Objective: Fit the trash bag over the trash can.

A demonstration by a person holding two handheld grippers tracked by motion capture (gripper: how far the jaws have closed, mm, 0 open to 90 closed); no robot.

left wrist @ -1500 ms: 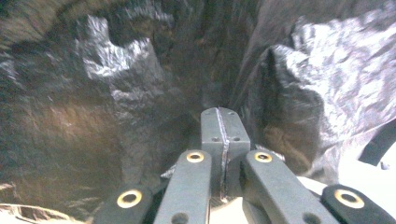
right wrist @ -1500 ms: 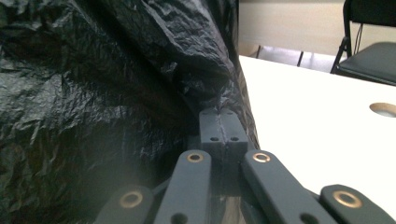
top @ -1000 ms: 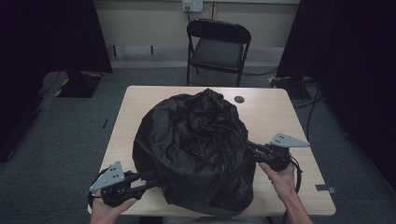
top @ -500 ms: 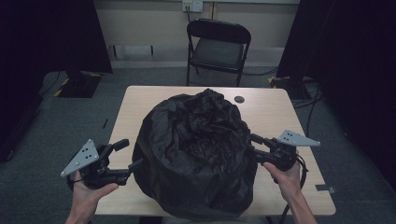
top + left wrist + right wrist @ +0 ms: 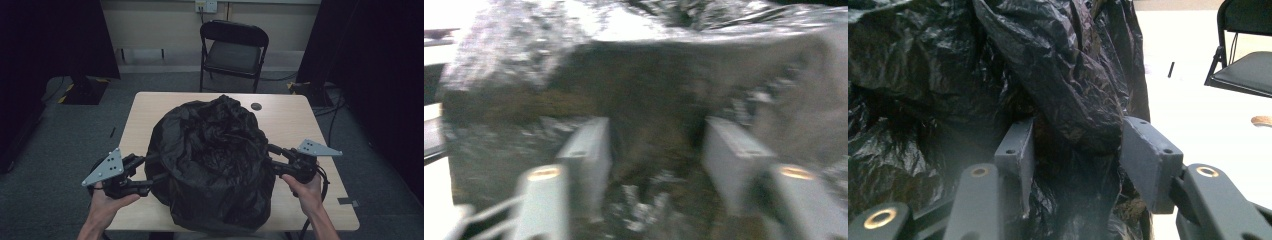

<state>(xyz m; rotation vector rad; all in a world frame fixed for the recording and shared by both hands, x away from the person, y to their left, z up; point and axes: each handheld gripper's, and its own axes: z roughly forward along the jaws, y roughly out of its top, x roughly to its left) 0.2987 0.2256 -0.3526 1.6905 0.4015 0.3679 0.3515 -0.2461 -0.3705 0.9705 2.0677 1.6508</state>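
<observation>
A big crumpled black plastic bag bulges over the middle of the light wooden table. My left gripper reaches its left side. In the blurred left gripper view the jaws stand apart with bag film between them; they have just been closing. My right gripper meets the bag's right side. Its jaws have just been opening, and a hanging fold of the bag lies loosely between the pads.
A small dark round object lies on the table behind the bag. A black folding chair stands beyond the far edge. A strip of tape marks the table's front right corner. Grey carpet surrounds the table.
My left gripper rose away from the table's front left corner, spread wide, then narrowed against the bag's left side. The right gripper stayed in place while its jaws widened.
</observation>
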